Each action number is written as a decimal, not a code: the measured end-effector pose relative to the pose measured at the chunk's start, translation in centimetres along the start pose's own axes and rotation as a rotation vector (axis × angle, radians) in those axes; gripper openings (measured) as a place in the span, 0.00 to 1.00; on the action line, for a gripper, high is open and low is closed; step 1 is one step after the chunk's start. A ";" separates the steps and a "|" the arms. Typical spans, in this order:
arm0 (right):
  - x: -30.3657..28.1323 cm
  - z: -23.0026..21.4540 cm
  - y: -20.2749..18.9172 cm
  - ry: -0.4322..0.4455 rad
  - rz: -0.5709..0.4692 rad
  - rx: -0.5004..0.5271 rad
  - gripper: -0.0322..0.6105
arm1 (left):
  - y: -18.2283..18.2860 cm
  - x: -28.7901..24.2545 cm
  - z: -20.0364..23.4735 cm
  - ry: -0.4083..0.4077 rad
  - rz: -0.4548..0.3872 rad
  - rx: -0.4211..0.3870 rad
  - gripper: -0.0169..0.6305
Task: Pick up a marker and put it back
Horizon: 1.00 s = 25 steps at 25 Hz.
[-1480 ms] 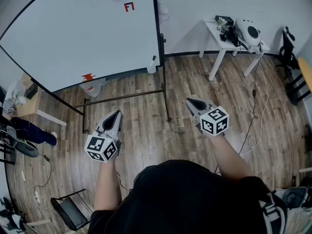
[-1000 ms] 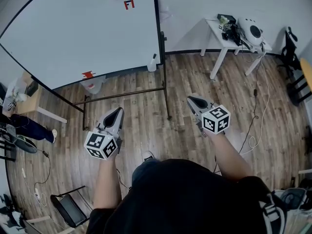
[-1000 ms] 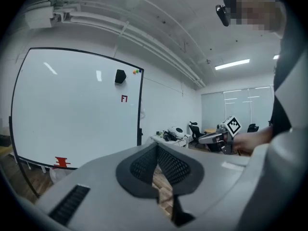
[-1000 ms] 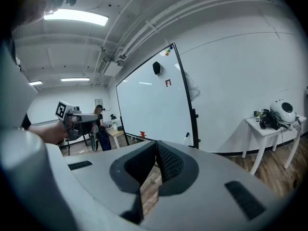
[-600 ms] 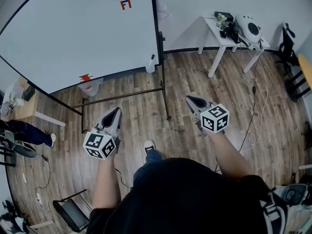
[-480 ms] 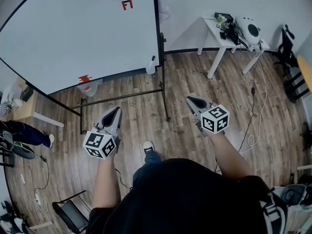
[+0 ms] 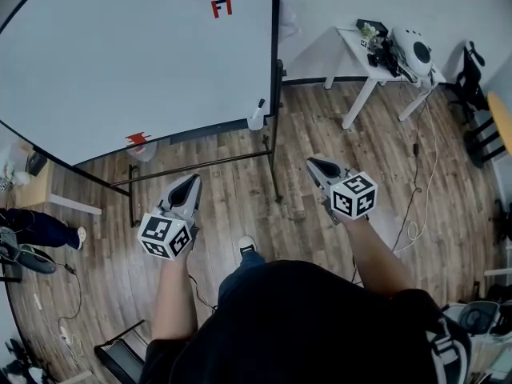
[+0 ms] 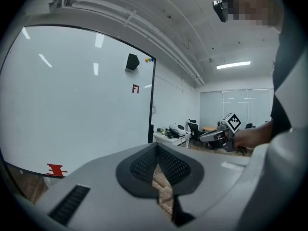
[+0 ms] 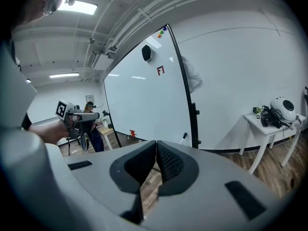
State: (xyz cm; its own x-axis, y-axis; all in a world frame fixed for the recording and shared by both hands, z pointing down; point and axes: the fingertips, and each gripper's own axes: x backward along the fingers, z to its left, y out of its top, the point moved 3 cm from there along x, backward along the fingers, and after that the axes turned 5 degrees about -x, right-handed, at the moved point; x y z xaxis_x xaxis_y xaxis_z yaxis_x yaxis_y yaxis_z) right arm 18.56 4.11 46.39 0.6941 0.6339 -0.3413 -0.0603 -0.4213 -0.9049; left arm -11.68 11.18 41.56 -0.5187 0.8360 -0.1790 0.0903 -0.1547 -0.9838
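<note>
Fingers [image 8: 142, 165] of the left gripper [image 8: 157, 149] are clenched tip to tip, with only wooden floor [image 7: 240, 206] visible through the narrow gap below them. We see the same in the right gripper view: the right gripper [image 9: 156, 144] has its fingers pressed together at the tips and carries nothing.

From the head view we note both grippers held level in front of the person's body, well apart from each other and pointing toward a whiteboard [image 7: 136, 54] on a dark metal stand [image 7: 274, 134]. Neither gripper touches the board.

We take the small white item with a dark cap at the whiteboard's lower right corner, just beside the stand's post, to be the marker [image 7: 258, 112]. It is well apart from both grippers and nearer the right one.

A red mark [image 7: 222, 7] sits near the board's upper right corner, and a second red mark [image 7: 138, 138] lies at its lower edge.

Beyond the board's right edge, a white tabletop [image 7: 362, 50] against the wall bears a white rounded device [image 7: 416, 52] and some dark items.
</note>
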 end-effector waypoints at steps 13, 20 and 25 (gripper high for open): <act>-8.6 -1.1 3.4 -0.071 0.003 -0.022 0.05 | 0.3 -5.4 9.6 -0.080 0.008 -0.003 0.05; -12.1 -0.9 4.9 -0.117 0.004 -0.036 0.05 | 0.6 -7.3 14.0 -0.131 0.007 -0.009 0.04; -13.6 -0.4 5.8 -0.150 -0.010 -0.045 0.06 | 0.6 -8.3 16.0 -0.172 0.009 -0.020 0.05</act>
State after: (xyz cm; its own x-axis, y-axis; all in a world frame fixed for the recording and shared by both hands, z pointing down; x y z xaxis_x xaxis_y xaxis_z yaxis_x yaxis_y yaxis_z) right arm 9.06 -7.24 45.92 0.5796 0.7265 -0.3693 -0.0192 -0.4408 -0.8974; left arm -20.97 -4.27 42.55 -0.6555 0.7319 -0.1863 0.1116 -0.1501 -0.9824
